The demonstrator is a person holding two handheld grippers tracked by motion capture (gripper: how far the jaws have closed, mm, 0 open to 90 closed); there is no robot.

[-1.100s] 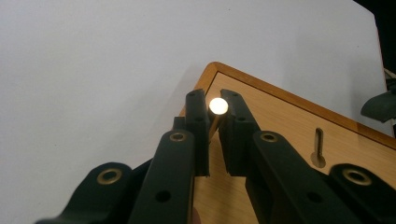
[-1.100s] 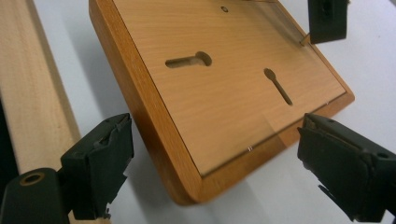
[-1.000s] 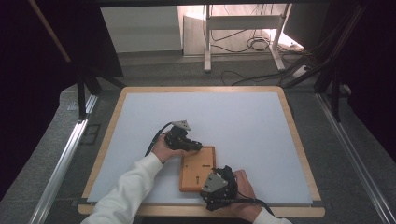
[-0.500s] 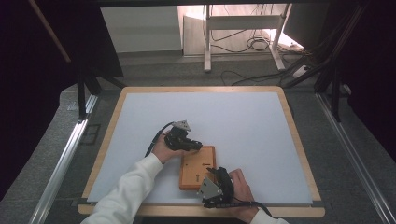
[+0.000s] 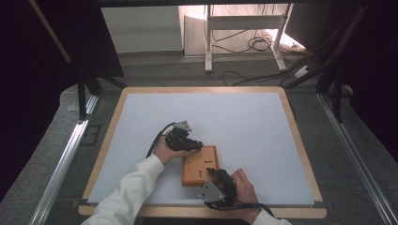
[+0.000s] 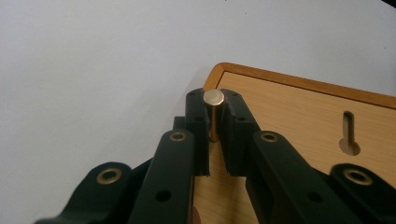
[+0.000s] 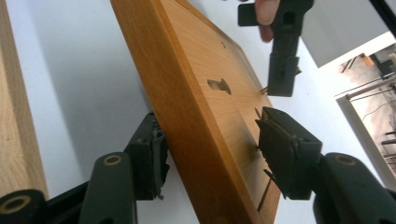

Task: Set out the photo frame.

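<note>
White table cover (image 5: 244, 122) lies under a small wooden board (image 5: 199, 164) near the front edge. At its far corner, the left gripper (image 6: 214, 114) pinches a little brass peg (image 6: 214, 105). The right gripper (image 7: 210, 154) has just been closing around the board's near edge, which now sits between its jaws, likely to hold it steady.

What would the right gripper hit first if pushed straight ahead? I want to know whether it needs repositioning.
Probably the wooden board: its near edge sits between the right gripper jaws, which have just been closing without yet pressing it.
</note>
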